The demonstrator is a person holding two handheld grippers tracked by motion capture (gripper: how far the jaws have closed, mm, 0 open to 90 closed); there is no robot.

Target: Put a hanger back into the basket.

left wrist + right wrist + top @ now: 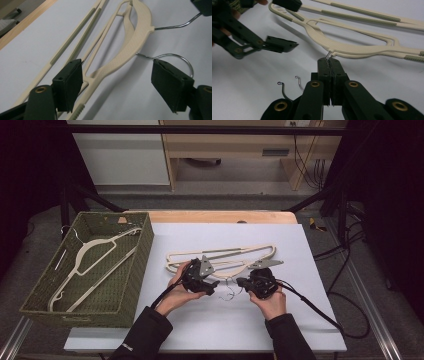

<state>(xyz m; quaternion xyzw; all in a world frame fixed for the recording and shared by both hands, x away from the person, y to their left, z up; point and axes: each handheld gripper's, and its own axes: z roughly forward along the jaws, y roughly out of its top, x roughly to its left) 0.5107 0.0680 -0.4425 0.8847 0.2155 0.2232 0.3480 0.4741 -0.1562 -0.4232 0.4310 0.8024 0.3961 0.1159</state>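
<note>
Two cream plastic hangers (220,256) lie stacked on the white mat (225,320). My left gripper (210,276) is open. In the left gripper view its jaws straddle the top hanger's broad shoulder (112,67) without pressing on it, and a curved wire hook (175,55) lies by the right-hand jaw. My right gripper (329,61) is shut on a thin wire hook (329,54) just where it leaves a hanger's neck. Two hook ends (283,88) poke out below its jaws. In the high view the right gripper (241,281) faces the left one closely.
A green wicker basket (70,312) stands at the mat's left edge with cream hangers (95,260) inside. The table's wooden far edge (220,216) runs behind the mat. Black cables (320,312) trail off to the right.
</note>
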